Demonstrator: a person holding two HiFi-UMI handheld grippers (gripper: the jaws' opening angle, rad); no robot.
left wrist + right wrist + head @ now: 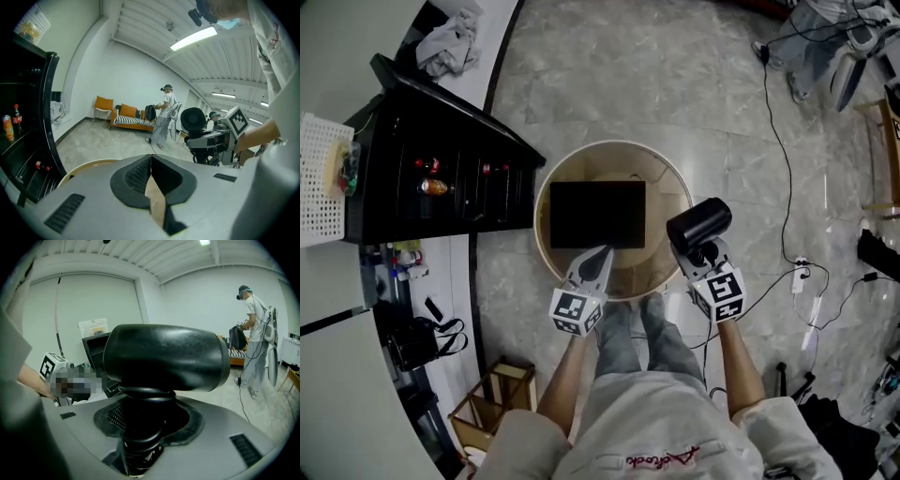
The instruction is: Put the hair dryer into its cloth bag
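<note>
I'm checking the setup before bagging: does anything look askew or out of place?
Nothing stands out. The black bag lies flat on the round table, the right gripper holds the hair dryer by its handle, and the left gripper is shut, empty.

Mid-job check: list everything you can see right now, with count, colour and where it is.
hair dryer: one, black, handle clamped in the right gripper, by the table's right edge
cloth bag: one, black, lying flat on the table
table: one, round, light wood, in front of the person
shelf unit: one, black, left of the table
can: one, orange, inside the shelf unit
basket: one, white, far left
cloth: one, grey, crumpled, top left
cables: several, black, on the floor at right
sofa: one, orange, by the far wall
another person: one, standing near the sofa
left gripper: one, grey, shut and empty, over the table's near edge
right gripper: one, grey, shut on the hair dryer
</note>
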